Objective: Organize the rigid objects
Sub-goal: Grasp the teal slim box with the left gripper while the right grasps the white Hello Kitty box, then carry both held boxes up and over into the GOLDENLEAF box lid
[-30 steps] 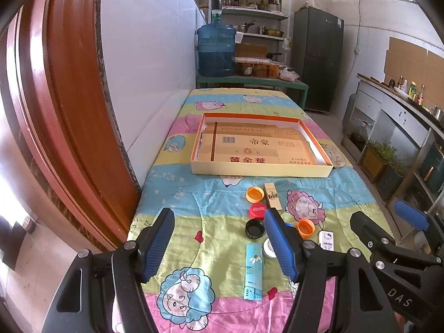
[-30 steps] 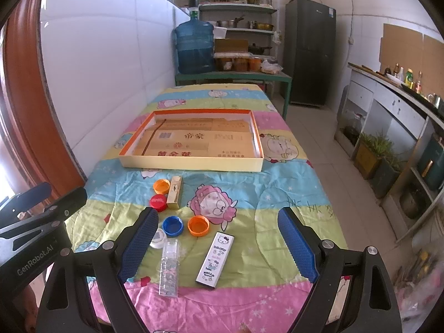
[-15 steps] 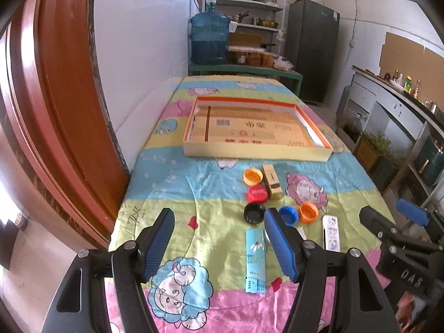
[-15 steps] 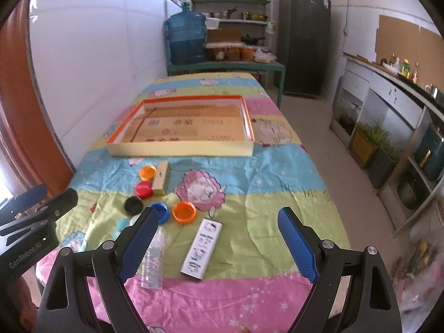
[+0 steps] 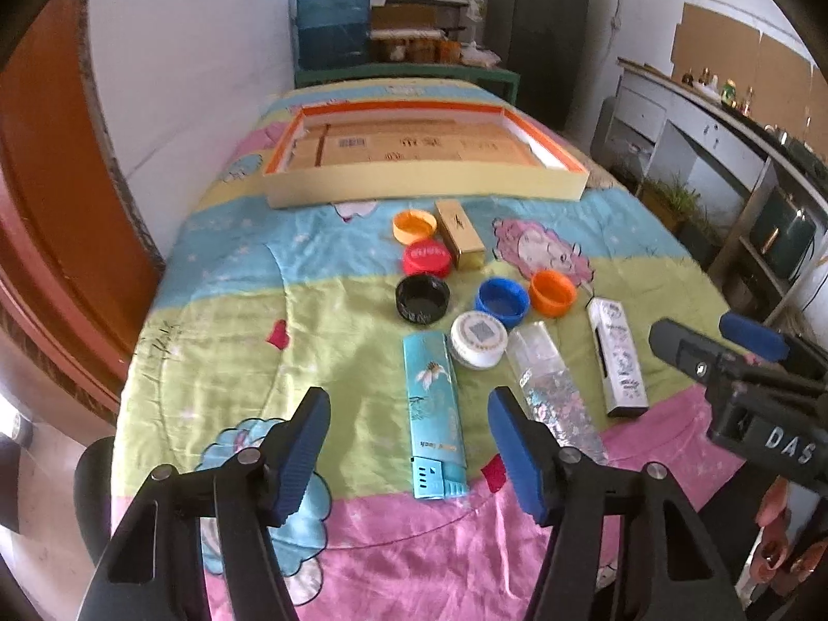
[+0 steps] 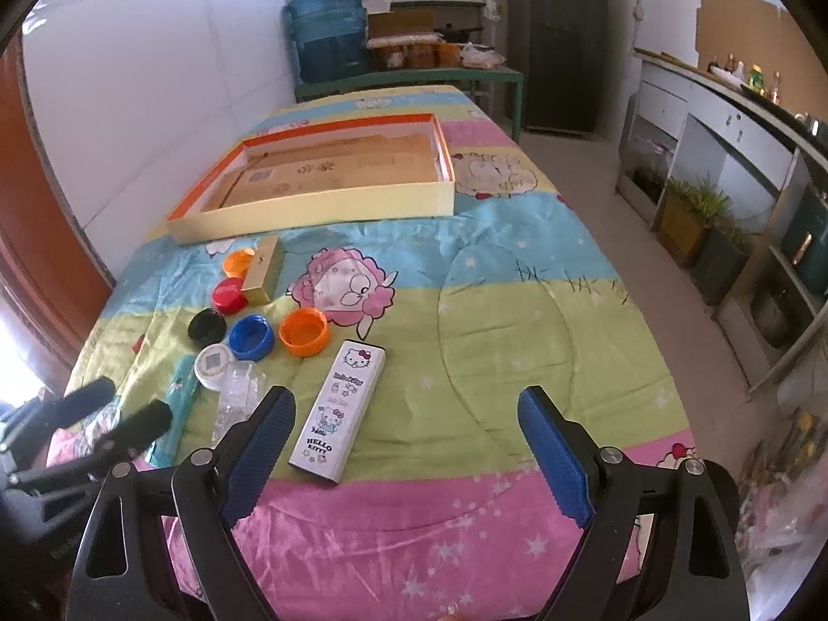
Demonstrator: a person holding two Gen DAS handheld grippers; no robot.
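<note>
Six caps and four slim boxes are lying on the quilt before one shallow box.
Both grippers are sinking nearer than before: left gripper, jaws just narrowing, is straddling the teal box unclenched; right gripper is hanging released beside the Hello Kitty box.

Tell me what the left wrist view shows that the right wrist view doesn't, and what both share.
Left wrist only: the full turquoise flower-printed rectangular box between the left gripper's open, just-narrowed jaws, and the whole clear glittery case.

Right wrist only: bare quilt between the open right gripper jaws, and the white Hello Kitty box's print.

Both: the orange-rimmed cardboard tray, gold box and six caps.
</note>
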